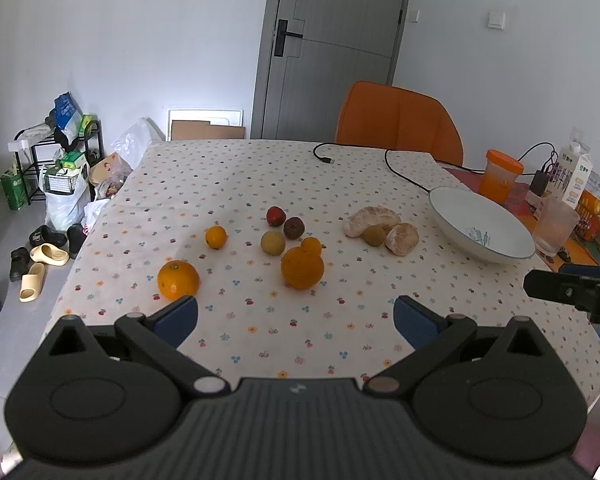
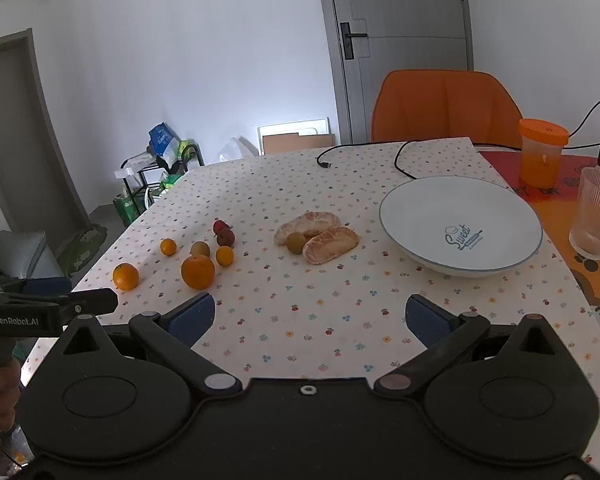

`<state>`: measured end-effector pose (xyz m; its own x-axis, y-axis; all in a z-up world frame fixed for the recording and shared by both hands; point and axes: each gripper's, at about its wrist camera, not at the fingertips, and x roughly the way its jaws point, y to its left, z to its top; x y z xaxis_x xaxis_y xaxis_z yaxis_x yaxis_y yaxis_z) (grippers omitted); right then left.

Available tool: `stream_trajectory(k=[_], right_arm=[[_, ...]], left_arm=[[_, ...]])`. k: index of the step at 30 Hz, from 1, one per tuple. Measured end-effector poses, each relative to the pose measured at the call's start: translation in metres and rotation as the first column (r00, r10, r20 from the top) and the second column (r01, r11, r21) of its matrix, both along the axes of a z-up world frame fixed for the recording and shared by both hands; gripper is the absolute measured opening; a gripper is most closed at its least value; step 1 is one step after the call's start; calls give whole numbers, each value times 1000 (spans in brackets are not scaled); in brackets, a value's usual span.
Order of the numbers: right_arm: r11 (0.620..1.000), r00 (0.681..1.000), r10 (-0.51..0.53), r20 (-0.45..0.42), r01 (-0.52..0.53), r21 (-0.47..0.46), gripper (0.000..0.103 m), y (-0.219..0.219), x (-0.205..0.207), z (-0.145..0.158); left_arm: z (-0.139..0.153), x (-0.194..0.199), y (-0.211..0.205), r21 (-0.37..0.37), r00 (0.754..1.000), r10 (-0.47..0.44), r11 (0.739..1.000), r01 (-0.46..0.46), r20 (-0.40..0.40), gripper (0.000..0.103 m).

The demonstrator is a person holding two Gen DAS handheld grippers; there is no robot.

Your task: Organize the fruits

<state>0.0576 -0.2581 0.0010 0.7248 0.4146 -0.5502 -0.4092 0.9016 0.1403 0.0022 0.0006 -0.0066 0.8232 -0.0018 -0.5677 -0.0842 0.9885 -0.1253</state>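
Fruit lies loose on the flowered tablecloth (image 1: 260, 328). A big orange (image 1: 302, 268) sits in the middle and another orange (image 1: 178, 280) lies just beyond my left fingertip. Around them are two small kumquats (image 1: 215, 237), two dark red fruits (image 1: 276, 216) and a tan round fruit (image 1: 273, 243). Peeled pomelo segments (image 2: 320, 236) with a small brown fruit (image 2: 296, 242) lie left of the empty white bowl (image 2: 420, 208). My left gripper (image 1: 296, 316) is open above the near cloth. My right gripper (image 2: 310, 318) is open too, nothing between its fingers.
An orange lidded cup (image 2: 542, 152), a ribbed glass (image 2: 598, 212) and a milk carton (image 1: 578, 176) stand at the right. A black cable (image 2: 360, 152) trails across the far cloth. An orange chair (image 1: 400, 120) stands behind the table. Shoes and bags lie on the floor at left.
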Motion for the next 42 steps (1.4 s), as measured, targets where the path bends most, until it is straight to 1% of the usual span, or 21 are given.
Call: stream_trajectory(k=[16,22,27,30,33,35,37,39,42], right_arm=[[1000,1000,3,4,-3,4,103,-1,-1,0],[1000,1000,8,-10,-8,13,103,-2,1,-4],[1000,1000,17,-3,-17,9,103,1,3,-8],[999,1000,30,-6,-30,24,103,3,9,-10],[999,999,29,-18,-29,36,103,6,16,-13],[999,999,33,-10,-33,41,103,6,20,-15],[999,999,33,-8,-33,42,103,5,25,-17],[998,999,44,-11,-43,55,103,4,31,-20],[997,999,30,-34,-28,70,103,3,42,-24]], left_arm=[[0,0,0,2,1000,2,1000,-2,0,103],[-6,1,-3,20,1000,16,1000,-17,9,103],[-7,2,0,-24,999,33,999,-32,34,103],[-10,5,1,-29,998,50,998,-49,36,103],[-12,8,5,-55,997,59,997,-56,46,103],[-13,12,6,-62,998,51,997,-48,48,103],[-15,17,4,-52,998,30,998,-27,61,103],[-16,21,4,-43,997,33,999,-30,71,103],[-22,31,5,-67,997,25,998,-20,70,103]])
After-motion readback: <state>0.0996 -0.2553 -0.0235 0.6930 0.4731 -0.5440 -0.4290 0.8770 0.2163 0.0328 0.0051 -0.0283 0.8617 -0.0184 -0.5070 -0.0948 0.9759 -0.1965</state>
